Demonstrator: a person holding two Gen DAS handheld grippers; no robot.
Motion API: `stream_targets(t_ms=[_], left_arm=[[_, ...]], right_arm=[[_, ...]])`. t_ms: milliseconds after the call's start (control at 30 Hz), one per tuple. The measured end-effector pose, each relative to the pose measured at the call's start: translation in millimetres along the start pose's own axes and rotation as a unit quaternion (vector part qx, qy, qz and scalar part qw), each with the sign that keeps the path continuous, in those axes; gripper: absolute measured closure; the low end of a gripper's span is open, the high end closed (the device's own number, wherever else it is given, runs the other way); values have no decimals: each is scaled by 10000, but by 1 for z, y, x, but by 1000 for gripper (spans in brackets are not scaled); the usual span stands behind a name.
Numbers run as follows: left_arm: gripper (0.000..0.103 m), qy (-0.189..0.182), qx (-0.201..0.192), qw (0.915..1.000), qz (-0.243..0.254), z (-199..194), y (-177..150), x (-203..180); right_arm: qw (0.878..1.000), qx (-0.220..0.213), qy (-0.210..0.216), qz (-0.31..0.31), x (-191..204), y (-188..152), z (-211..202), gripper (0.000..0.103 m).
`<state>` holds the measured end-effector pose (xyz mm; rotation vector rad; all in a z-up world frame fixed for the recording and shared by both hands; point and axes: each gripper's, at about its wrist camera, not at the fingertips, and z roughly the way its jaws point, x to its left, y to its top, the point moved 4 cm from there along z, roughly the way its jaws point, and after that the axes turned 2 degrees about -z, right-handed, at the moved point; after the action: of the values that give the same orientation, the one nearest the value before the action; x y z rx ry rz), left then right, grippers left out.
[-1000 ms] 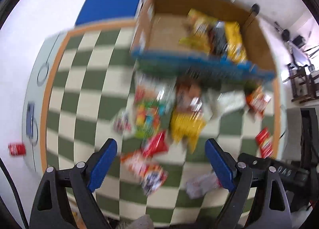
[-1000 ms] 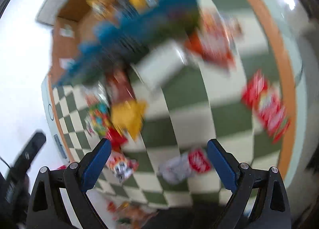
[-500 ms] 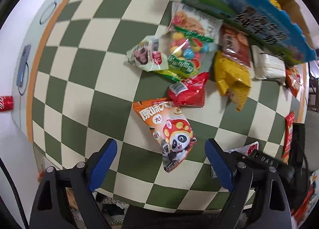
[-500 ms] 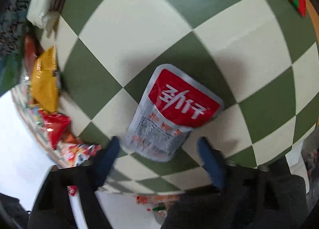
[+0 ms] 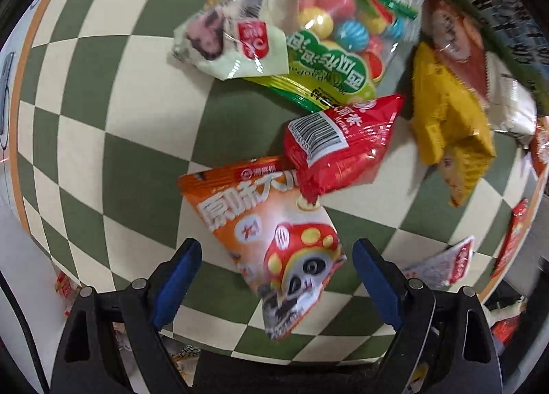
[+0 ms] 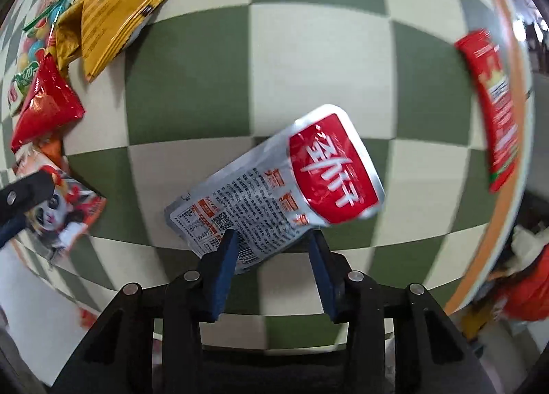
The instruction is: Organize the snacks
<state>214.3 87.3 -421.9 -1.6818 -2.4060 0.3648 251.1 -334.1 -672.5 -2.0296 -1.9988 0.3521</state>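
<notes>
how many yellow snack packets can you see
2, overlapping: one yellow packet lies under the other, at the top left of the right wrist view. More may be hidden.

Both views evenly bright under diffuse overhead light. Strong fisheye bending of the green-and-cream checkered surface (image 5: 103, 92) toward dark corners. Glare on the glossy red foil pouch (image 5: 339, 143) and silver packet with red label (image 6: 281, 188). Mild motion blur at edges; shadows soft.
</notes>
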Motion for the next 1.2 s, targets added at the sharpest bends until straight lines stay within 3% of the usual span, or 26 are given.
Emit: stream_targets(t_ms=[67, 133, 200, 267, 333, 433, 500, 600, 700, 800, 900, 967, 1033, 1100, 1200], left_arm=[[13, 73, 31, 10000, -19, 6, 4, -2], [16, 196, -11, 9998, -20, 12, 6, -2], [35, 210, -76, 9997, -16, 15, 4, -2], [43, 197, -140, 9997, 44, 13, 3, -1], [48, 268, -236, 9992, 171, 12, 0, 1], [48, 368, -354, 9980, 367, 9, -5, 3], [48, 396, -394, 9973, 469, 11, -12, 3], [48, 405, -444, 9967, 550, 14, -22, 9], [48, 419, -501, 9957, 656, 20, -34, 7], [48, 378, -524, 9950, 756, 25, -45, 4], [48, 373, -603, 9941, 818, 27, -53, 2], [48, 321, -592, 9946, 789, 27, -59, -2], [48, 262, -578, 9953, 728, 27, -63, -2], [48, 207, -562, 9958, 695, 30, -63, 5], [48, 233, -575, 9954, 723, 32, -60, 7]], right_arm=[[9984, 54, 480, 290, -9, -1, -3, 53], [9913, 110, 1018, 826, -21, -2, -5, 29], [9829, 115, 1337, 1265, -29, -1, -3, 28], [9749, 162, 1404, 1722, -37, 3, 3, 28], [9665, 194, 1498, 2074, -44, 10, 10, 28], [9610, 198, 1355, 2402, -42, 20, 15, 25], [9653, 141, 1162, 2335, -37, 30, 12, 25], [9809, -77, 623, 1839, -22, 44, 6, 32], [9952, -389, 146, 889, -2, 51, -4, 38], [9987, -491, -106, 7, 10, 50, -4, 38], [9895, -481, -474, -1281, 29, 43, -1, 38], [9899, -322, -301, -1351, 26, 40, 1, 38], [9943, -398, 127, -978, 5, 50, -9, 27], [9970, -425, 361, -532, -25, 62, -16, 24], [9979, -301, 564, 81, -36, 68, -6, 21]])
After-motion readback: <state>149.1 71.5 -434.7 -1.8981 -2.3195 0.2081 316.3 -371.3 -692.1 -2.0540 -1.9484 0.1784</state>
